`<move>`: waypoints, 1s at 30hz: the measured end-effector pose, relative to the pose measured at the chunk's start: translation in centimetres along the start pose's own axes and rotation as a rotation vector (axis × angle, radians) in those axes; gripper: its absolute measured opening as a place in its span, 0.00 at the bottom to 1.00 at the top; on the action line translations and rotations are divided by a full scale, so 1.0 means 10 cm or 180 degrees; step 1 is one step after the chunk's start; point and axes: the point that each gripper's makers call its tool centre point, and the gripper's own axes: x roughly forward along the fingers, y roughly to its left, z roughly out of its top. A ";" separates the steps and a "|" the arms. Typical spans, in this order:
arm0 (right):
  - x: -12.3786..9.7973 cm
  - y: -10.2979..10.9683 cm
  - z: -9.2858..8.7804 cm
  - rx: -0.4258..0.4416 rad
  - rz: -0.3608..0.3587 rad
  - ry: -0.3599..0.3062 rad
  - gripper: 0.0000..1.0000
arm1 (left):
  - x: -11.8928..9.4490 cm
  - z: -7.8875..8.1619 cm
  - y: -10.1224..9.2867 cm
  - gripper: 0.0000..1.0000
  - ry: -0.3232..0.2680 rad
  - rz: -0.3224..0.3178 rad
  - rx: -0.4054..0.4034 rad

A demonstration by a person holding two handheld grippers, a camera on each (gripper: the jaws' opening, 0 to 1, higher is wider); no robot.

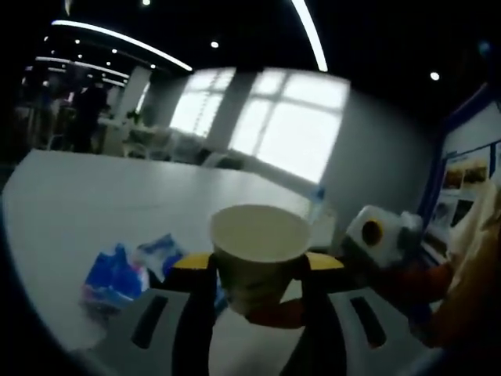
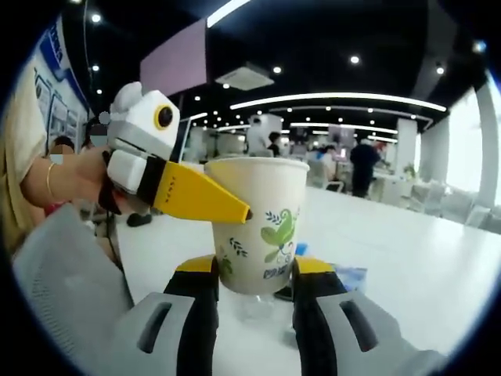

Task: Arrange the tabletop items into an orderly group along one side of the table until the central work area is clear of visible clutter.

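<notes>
Both the left gripper (image 1: pixel 258 270) and the right gripper (image 2: pixel 254 270) pinched one paper cup (image 2: pixel 258 223) above the white desk (image 2: pixel 407 251); blue packets (image 1: pixel 117 278) lay near.

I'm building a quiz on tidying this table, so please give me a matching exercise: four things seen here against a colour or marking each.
Things:
1. paper cup
2. packets
3. table
4. left hand-held gripper

Colours or markings:
A. blue
B. yellow-tipped jaws
C. green leaf print
D. plain white top

Pairs: 1-C, 2-A, 3-D, 4-B
</notes>
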 end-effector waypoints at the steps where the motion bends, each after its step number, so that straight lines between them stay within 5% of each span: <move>1: 0.00 0.00 0.00 -0.0007 -0.0002 -0.0005 0.36 | 0.00 0.00 0.00 0.39 -0.0006 -0.0001 0.0010; 15: 0.00 -0.01 0.03 0.0053 -0.0018 -0.0053 0.39 | -0.01 0.04 -0.01 0.38 -0.0023 -0.0008 0.0113; 30: 0.05 0.01 -0.03 0.0226 0.0004 0.0013 0.80 | -0.04 0.03 0.05 0.37 0.0072 0.0050 0.0281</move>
